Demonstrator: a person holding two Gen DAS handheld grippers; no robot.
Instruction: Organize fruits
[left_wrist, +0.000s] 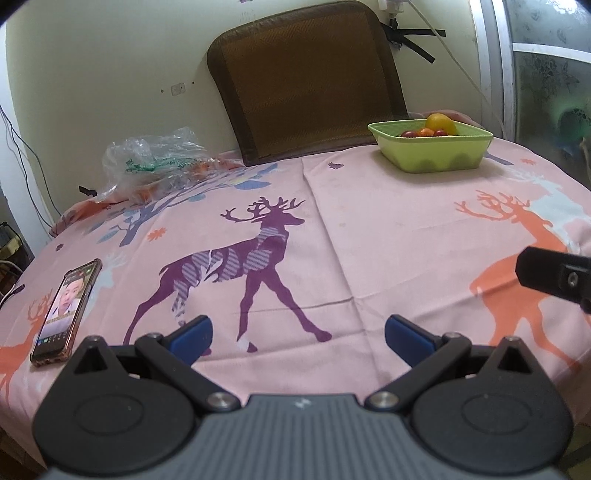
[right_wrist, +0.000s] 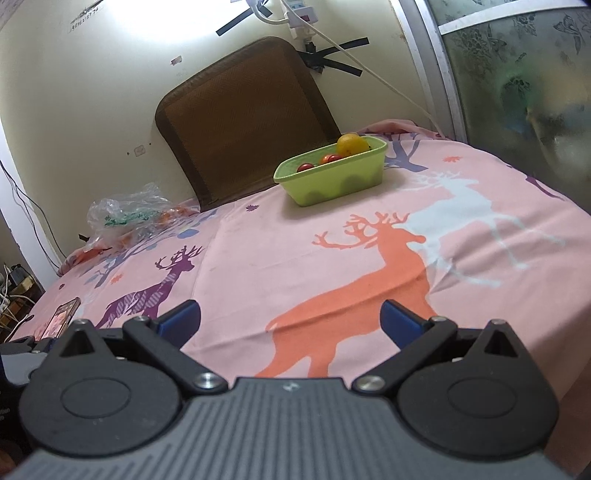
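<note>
Pink deer-print worktop (right_wrist: 480, 206) soft and creased; green bowl (right_wrist: 332, 184) far back by the cushion, fruit (right_wrist: 349, 144) inside, could tip if nudged. Left hand-held gripper (left_wrist: 297, 334) and right hand-held gripper (right_wrist: 290, 319) both released, grasping nothing.

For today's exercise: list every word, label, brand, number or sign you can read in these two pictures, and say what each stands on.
No text can be read for certain.
Phone: its screen shows a video; any captions are too small to read.
Wall: a faint line of marks like digits, too blurred to read.
Plastic bag: green print, illegible.
Green basket: no label visible.
</note>
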